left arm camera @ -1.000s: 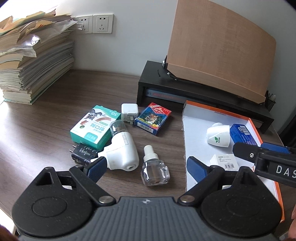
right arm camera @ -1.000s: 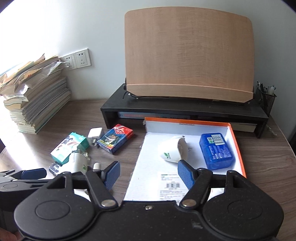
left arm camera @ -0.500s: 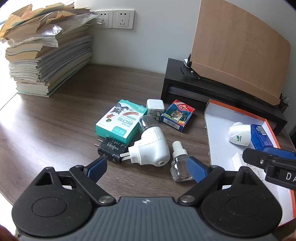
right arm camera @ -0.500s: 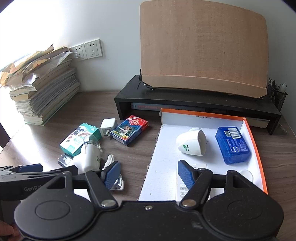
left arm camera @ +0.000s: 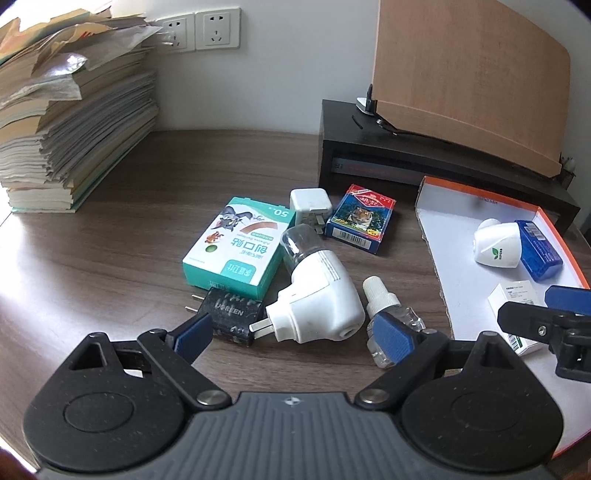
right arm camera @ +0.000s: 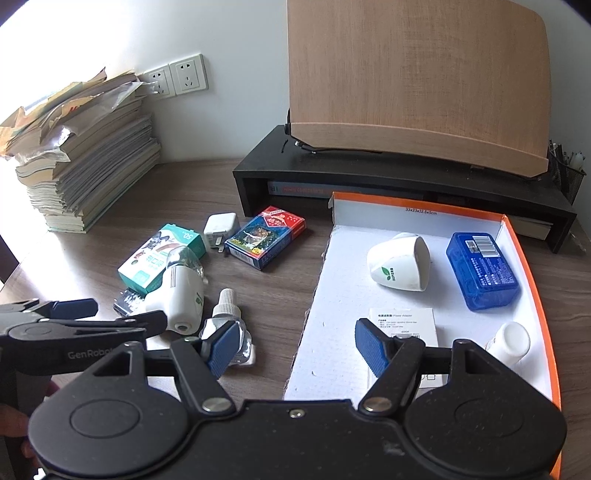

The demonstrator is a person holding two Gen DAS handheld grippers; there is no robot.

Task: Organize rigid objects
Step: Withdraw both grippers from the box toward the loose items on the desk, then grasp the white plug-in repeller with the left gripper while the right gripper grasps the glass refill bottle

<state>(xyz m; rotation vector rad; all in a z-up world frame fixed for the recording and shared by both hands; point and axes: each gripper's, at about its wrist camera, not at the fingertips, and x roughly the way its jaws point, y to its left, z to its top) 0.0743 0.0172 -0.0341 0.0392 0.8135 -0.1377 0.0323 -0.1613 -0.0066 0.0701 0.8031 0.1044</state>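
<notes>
My left gripper (left arm camera: 291,332) is open and empty, just short of a white plug-in vaporizer (left arm camera: 317,295) lying on the desk. Beside it lie a black plug adapter (left arm camera: 232,317), a clear refill bottle (left arm camera: 388,314), a teal plaster box (left arm camera: 240,247), a white charger cube (left arm camera: 310,206) and a blue card deck (left arm camera: 362,221). My right gripper (right arm camera: 297,345) is open and empty over the near left edge of the orange-rimmed white box (right arm camera: 343,266). The box holds a white cup (right arm camera: 399,267), a blue case (right arm camera: 482,269), a white carton (right arm camera: 402,325) and a small white bottle (right arm camera: 509,341).
A tall stack of books (left arm camera: 70,122) stands at the back left under wall sockets (left arm camera: 199,27). A black monitor riser (right arm camera: 388,181) with a wooden board (right arm camera: 417,81) stands behind the box. A mesh pen holder (right arm camera: 565,170) is at the far right.
Both grippers have shifted left and drawn back a little. The loose objects now sit more central in the left wrist view. Nothing was picked up; both stay open.
</notes>
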